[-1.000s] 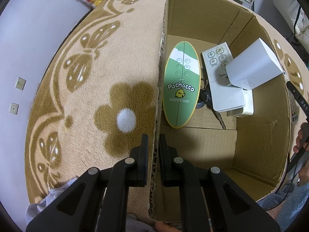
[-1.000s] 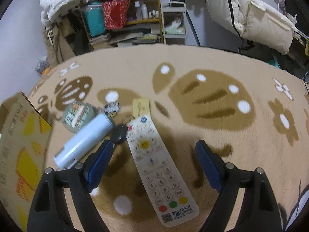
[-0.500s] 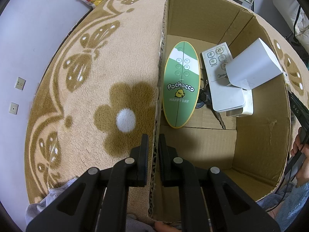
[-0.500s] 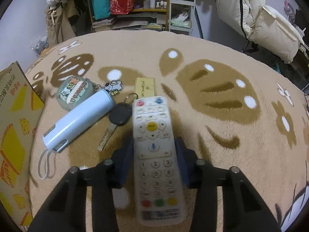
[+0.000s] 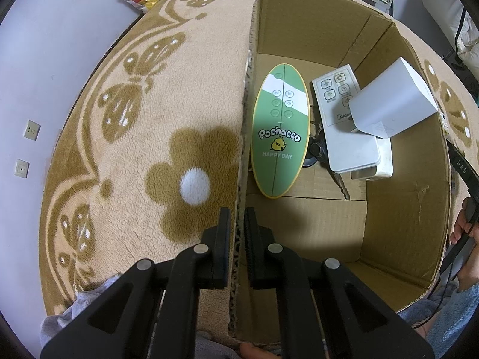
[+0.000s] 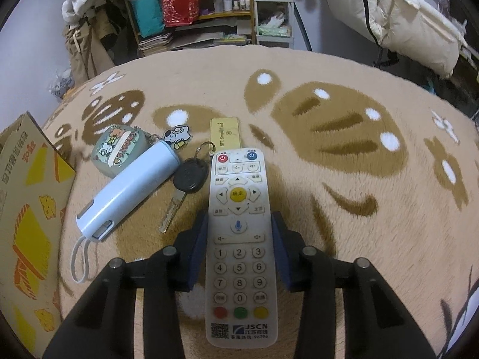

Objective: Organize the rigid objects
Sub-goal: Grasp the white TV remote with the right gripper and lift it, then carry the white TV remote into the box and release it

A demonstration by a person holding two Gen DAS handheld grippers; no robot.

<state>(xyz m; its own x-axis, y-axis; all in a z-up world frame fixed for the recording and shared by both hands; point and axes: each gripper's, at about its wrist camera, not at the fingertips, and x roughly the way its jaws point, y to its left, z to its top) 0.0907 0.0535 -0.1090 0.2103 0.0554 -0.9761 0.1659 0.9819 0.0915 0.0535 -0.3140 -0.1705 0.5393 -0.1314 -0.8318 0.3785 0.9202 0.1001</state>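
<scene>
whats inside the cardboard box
Inside the cardboard box: a green Pochacco remote, a white remote, a white block over it, and a dark item mostly hidden between the remotes.

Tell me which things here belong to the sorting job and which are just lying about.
Job: JSCN remote in right gripper, cardboard box wall in left gripper, blue tube, key, green remote.
Lying about: shelf clutter, cream jacket.

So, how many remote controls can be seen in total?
3. A green oval remote and a white remote lie in the box; another white one sits between the right fingers. More may be hidden.
</scene>
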